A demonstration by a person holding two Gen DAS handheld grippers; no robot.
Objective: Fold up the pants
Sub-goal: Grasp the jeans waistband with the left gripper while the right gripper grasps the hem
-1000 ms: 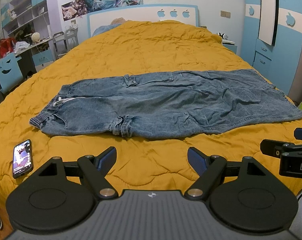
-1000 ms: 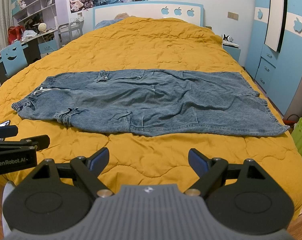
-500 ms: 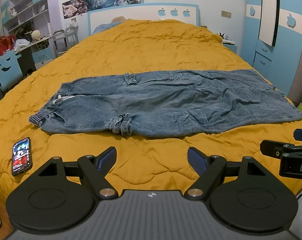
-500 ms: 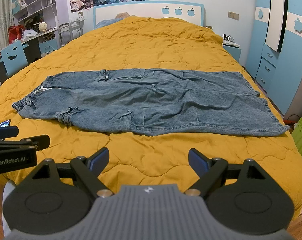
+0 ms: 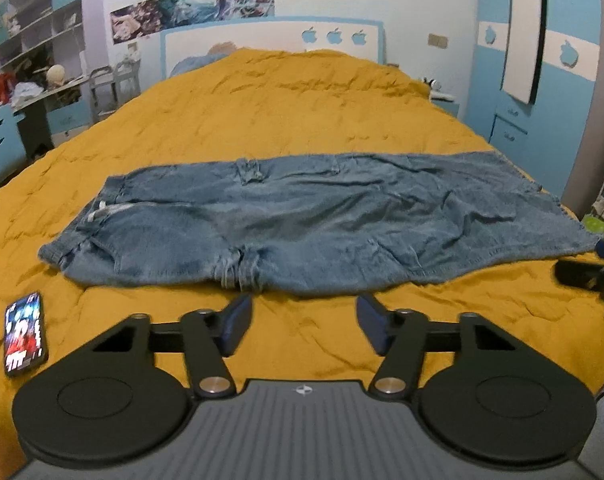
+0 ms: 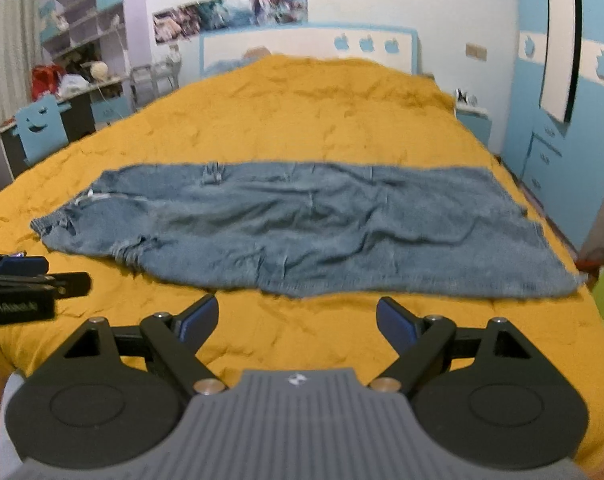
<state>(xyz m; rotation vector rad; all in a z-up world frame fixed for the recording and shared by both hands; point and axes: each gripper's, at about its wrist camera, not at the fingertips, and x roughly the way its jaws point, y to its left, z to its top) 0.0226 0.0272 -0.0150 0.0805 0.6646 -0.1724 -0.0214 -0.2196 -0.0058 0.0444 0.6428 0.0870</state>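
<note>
Jeans (image 5: 314,224) spread flat across yellow quilt (image 5: 286,120), waistband to the left, leg ends to the right. Left gripper (image 5: 304,322) just short of near edge, jaws closing on nothing. Right gripper (image 6: 298,320) spread wide, likewise bare. Phone (image 5: 25,334) on quilt at left.
</note>
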